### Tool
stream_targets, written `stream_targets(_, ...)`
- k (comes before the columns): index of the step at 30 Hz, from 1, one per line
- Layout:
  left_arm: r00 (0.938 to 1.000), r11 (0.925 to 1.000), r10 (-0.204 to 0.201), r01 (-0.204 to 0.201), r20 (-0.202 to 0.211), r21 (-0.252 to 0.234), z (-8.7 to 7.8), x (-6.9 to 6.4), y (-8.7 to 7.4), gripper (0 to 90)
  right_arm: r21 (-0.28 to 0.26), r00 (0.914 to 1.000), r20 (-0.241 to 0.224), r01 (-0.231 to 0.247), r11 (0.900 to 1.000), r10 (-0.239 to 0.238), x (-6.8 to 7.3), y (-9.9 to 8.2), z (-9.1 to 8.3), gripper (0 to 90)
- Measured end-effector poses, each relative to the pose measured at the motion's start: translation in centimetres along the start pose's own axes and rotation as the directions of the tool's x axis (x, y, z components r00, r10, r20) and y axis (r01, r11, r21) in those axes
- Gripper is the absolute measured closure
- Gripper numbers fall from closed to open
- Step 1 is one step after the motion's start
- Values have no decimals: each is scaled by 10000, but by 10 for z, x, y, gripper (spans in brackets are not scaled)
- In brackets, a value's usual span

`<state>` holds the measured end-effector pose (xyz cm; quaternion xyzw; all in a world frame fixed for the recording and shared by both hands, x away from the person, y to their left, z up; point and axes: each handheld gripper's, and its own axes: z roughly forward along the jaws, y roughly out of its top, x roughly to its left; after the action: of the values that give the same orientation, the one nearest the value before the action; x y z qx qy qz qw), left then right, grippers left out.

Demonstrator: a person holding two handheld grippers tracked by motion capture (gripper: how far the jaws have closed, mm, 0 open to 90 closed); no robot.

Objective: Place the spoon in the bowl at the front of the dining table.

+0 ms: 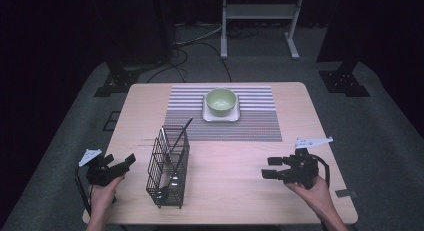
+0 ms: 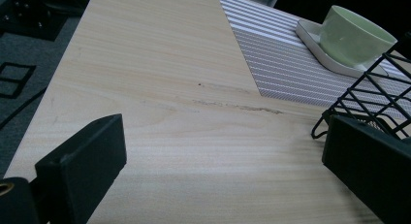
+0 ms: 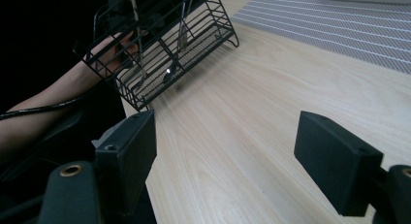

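A black wire caddy (image 1: 169, 167) stands upright on the wooden table (image 1: 225, 156), near the front left, with cutlery handles sticking out of it. My left gripper (image 1: 126, 166) hovers just left of the caddy, jaws open with nothing between them. The caddy's edge (image 2: 368, 105) appears at the right of the left gripper view. My right gripper (image 1: 269, 168) rests at the front right, jaws wide open and empty, pointing left toward the caddy (image 3: 165, 44). A green bowl (image 1: 221, 101) sits on a white square plate (image 1: 220, 116) on a striped placemat (image 1: 225, 113) at the back.
Bare wood lies between the caddy and my right gripper. The placemat (image 2: 286, 64) and bowl (image 2: 354, 35) lie beyond the left gripper. A white-legged stand (image 1: 260, 21) and black frame feet (image 1: 117, 81) stand on the floor past the table.
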<state>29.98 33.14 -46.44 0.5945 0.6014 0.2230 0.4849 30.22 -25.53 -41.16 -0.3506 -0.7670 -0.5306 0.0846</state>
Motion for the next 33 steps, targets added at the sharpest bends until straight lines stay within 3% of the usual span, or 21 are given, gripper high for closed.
stream_targets(33, 10000, 10000, 57, -57, 33, 39, 0, 0, 0, 9, 1103, 9962, -609, 686, 9915, -621, 37, 66, 34, 201)
